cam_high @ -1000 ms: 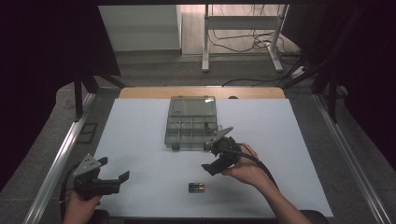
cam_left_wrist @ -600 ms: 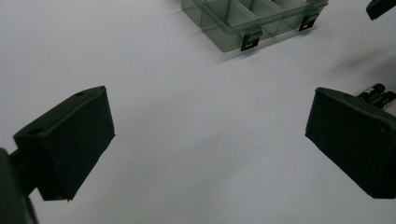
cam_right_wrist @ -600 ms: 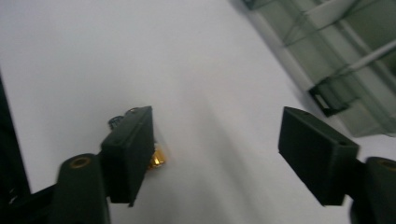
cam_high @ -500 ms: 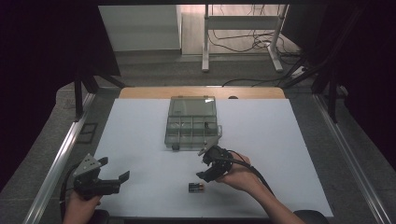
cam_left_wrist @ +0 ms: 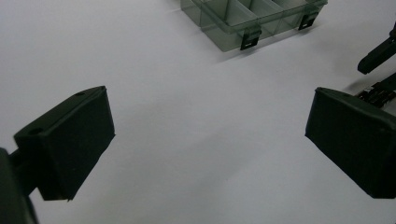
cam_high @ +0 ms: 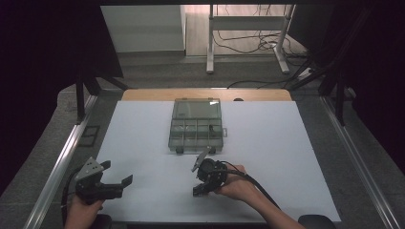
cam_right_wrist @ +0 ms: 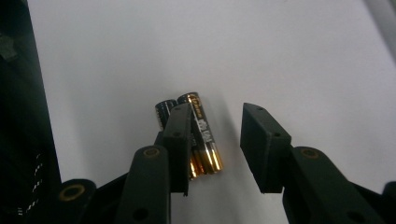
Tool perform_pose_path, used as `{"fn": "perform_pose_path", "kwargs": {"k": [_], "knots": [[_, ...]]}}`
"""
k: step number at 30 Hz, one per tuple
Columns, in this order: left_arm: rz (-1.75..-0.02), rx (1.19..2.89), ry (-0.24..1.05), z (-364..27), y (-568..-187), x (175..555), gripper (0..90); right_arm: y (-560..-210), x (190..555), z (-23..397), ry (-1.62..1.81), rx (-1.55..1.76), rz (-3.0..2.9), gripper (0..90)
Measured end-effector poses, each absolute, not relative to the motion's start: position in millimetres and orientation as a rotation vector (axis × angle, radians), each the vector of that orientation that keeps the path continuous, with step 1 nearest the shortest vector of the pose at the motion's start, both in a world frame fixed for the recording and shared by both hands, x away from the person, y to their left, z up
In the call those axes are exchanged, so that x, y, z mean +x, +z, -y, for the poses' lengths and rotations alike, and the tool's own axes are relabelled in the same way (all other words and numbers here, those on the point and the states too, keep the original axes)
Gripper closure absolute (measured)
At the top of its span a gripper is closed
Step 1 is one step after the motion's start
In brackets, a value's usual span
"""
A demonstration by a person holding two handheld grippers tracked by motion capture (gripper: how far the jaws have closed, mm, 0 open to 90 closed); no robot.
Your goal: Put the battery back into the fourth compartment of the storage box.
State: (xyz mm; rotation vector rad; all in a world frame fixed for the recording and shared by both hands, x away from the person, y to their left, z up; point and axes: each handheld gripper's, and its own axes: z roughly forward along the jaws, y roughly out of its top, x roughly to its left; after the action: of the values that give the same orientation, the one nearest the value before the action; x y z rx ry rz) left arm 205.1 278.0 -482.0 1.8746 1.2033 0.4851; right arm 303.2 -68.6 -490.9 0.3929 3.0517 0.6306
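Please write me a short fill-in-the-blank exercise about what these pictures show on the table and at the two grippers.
1. The batteries lie on the white table just under the ____ gripper.
2. The jaws of the left gripper stand ____, with nothing between them.
3. The clear compartment box sits on the table with its lid ____.
4. The batteries are black and ____ in colour.

Missing words: right; open; open; gold

left gripper (cam_high: 125, 183) rests low with jaws wide apart; right gripper (cam_right_wrist: 214, 144) angles down, jaws parted.
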Motion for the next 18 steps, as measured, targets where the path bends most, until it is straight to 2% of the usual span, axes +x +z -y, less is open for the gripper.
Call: {"fn": "perform_pose_path", "kwargs": {"k": [18], "knots": [[-1.198, 1.881, 0.489, -277, -482, 205, 1.8, -505, 310, 64, 0.584, 0.37, -3.06, 76.4]]}}
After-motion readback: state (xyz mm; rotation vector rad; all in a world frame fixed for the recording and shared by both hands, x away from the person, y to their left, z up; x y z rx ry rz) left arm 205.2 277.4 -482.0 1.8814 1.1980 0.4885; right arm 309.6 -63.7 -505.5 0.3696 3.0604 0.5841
